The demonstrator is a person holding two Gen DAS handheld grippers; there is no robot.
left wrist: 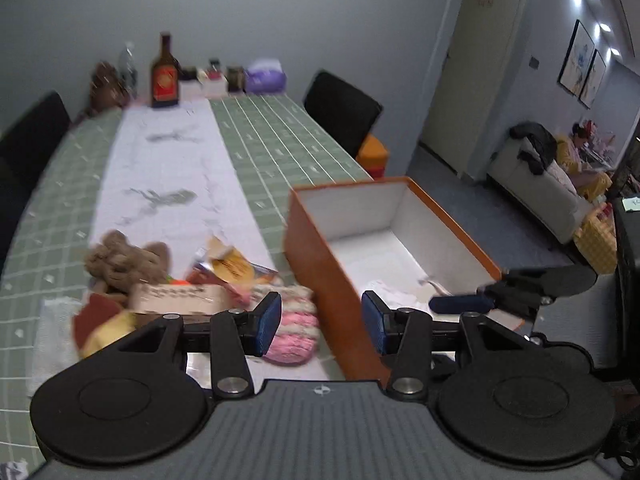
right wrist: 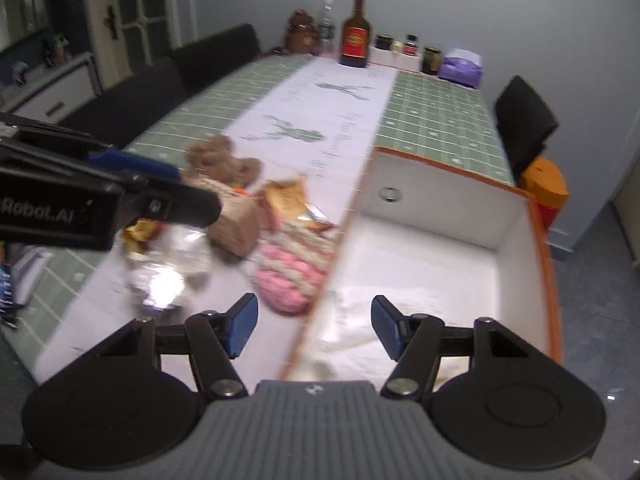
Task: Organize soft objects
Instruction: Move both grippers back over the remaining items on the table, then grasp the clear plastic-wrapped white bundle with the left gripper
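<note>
Both grippers hang empty, jaws spread: the left gripper (left wrist: 322,322) straddles the orange box (left wrist: 320,264) wall, the right gripper (right wrist: 314,326) likewise. The pink knitted item (right wrist: 290,276) lies on the counter (right wrist: 440,108) just ahead-left of the right jaws, against the box. Best to shift left, descend, pinch its thick middle, then lift over the wall beside the white cloth (right wrist: 384,320).
</note>
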